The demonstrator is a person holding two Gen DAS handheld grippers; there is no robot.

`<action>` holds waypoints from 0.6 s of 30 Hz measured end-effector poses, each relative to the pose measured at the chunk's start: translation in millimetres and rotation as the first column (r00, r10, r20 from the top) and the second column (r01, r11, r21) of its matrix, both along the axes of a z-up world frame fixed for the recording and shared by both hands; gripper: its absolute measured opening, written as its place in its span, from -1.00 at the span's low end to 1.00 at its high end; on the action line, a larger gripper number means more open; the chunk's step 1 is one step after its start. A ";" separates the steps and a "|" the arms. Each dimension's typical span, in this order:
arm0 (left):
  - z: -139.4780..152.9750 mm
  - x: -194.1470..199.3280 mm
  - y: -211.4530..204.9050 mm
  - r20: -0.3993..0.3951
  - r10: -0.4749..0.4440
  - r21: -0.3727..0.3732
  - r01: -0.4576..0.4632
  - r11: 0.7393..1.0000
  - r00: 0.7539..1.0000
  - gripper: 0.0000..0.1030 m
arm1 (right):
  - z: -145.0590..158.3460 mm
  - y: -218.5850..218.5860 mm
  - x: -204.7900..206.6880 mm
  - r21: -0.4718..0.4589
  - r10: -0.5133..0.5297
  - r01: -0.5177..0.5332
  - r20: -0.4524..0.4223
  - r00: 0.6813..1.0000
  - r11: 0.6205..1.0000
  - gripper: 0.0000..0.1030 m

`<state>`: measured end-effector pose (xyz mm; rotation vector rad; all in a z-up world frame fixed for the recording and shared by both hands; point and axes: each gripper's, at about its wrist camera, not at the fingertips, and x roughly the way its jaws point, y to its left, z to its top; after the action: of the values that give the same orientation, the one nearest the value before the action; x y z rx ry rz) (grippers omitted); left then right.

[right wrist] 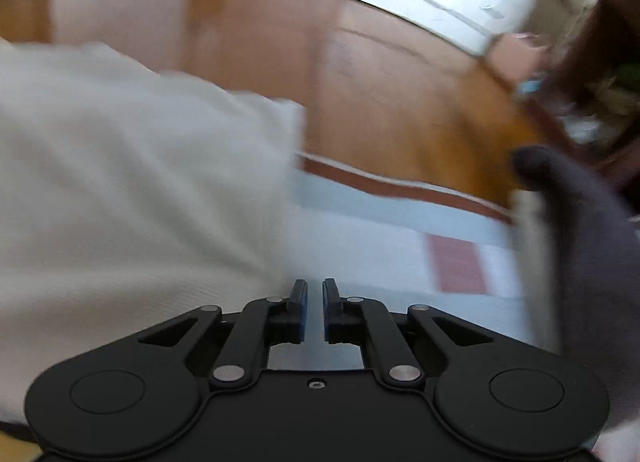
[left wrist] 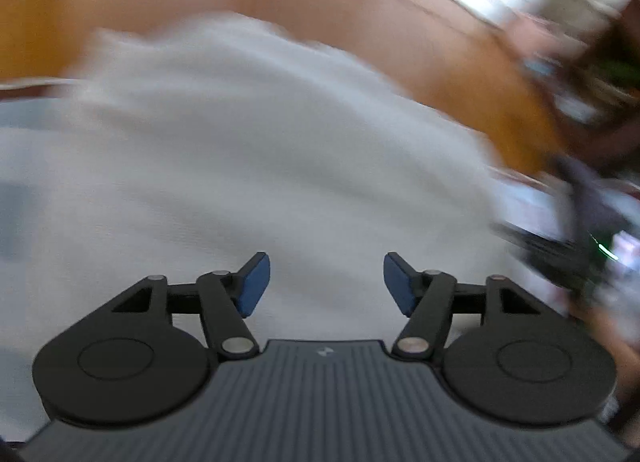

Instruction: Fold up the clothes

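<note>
1. Left wrist view: the left gripper [left wrist: 326,282] stands with its blue pads [left wrist: 253,286] well apart and nothing between them. It carries no cloth.

2. Ahead of and beneath those open jaws spreads the white, finely ribbed knit garment [left wrist: 256,150], filling most of the view. Its far edge lies against the orange-brown wooden floor [left wrist: 460,74] beyond. The picture is smeared, so fine creases and hems cannot be read.

3. To do this step well, I judge the left gripper should settle over an edge or corner of the garment rather than its middle, then close on a single layer so the fold turns cleanly.

4. Right wrist view: the right gripper [right wrist: 315,310] has its jaws almost together, only a narrow slit between them. No cloth shows in that slit, so it appears to hold nothing.

5. The same white garment [right wrist: 132,166] lies ahead and to the left of this gripper, its right-hand edge ending just ahead of the fingertips. Under and to the right is a pale blue and white mat with a pink patch [right wrist: 400,238].

6. A dark grey cloth [right wrist: 580,222] rises at the far right, well apart from the fingertips.

7. This gripper would need to open again before taking the near edge.
</note>
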<state>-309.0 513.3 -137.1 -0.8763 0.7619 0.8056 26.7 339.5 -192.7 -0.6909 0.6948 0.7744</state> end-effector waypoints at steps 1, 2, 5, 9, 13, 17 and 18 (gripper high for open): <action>-8.0 -15.4 5.3 -0.031 0.058 -0.022 -0.059 0.998 0.998 0.22 | 2.0 -5.9 2.7 0.013 -0.040 0.040 -0.009 0.999 0.999 -0.71; -16.1 -30.8 10.6 -0.062 0.115 -0.042 -0.118 0.992 0.991 0.22 | 10.1 -15.4 1.6 0.078 -0.056 0.061 -0.070 0.996 0.995 -0.69; -19.1 -63.0 17.2 -0.011 0.215 -0.093 -0.215 0.972 0.977 0.22 | 31.8 -38.1 -18.8 0.249 -0.004 0.055 -0.202 0.979 0.967 -0.31; -16.9 -74.6 18.1 -0.018 0.259 -0.087 -0.259 0.962 0.966 0.31 | 33.3 -30.8 -67.3 0.285 0.213 -0.150 -0.206 0.955 0.947 -0.12; -26.2 -84.9 16.3 -0.086 0.326 -0.068 -0.332 0.941 0.941 0.31 | 22.3 -15.1 -99.2 0.233 0.305 -0.254 -0.219 0.927 0.939 -0.01; -16.9 -106.4 21.3 -0.165 0.451 0.061 -0.447 0.892 0.877 0.31 | 3.5 -16.5 -105.1 0.041 0.222 -0.220 -0.047 0.974 0.975 0.23; -13.7 -109.2 20.8 -0.168 0.461 0.077 -0.455 0.887 0.871 0.31 | 2.9 -21.9 -104.6 0.021 0.204 -0.204 0.013 0.979 0.979 0.23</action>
<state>-418.3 534.1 -150.8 -0.9766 0.7031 1.3336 -77.9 317.6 -189.8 -0.7531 0.6098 0.9651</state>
